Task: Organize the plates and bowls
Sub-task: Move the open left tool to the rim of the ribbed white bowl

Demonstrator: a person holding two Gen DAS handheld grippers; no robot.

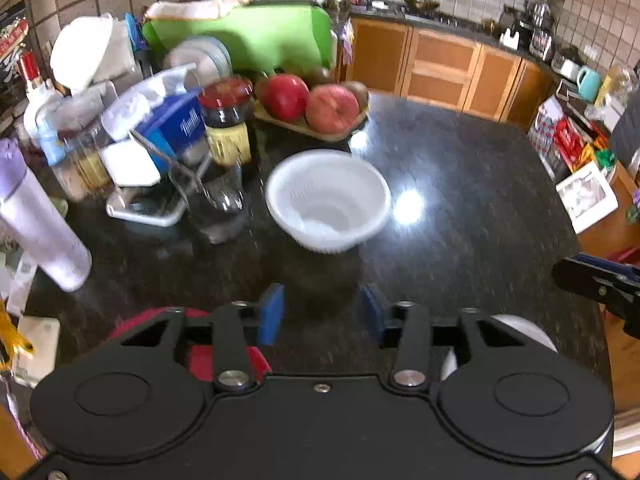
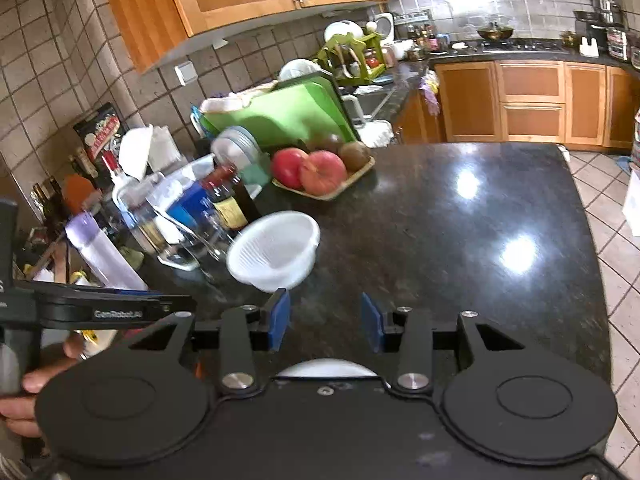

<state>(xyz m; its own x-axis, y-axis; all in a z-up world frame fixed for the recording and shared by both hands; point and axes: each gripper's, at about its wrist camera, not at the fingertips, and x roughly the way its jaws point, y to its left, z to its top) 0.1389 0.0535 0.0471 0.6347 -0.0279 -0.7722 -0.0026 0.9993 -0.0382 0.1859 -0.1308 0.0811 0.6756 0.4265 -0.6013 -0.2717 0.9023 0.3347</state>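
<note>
White bowl (image 1: 328, 200) upright on dark counter (image 1: 460, 184), near fruit tray (image 1: 312, 128). Lies straight ahead of left gripper (image 1: 322, 312), ahead-left of right gripper (image 2: 326, 322); left nearer. Both released, nothing between pads.

Both views are bright and evenly lit from above. White glare spots sit on the polished worktop (image 1: 460, 184) toward its right edge. Motion blur softens the bowl (image 1: 328, 200) and clutter along the left edge. Fisheye bending curves the tiles and cabinets at the frame edges.
</note>
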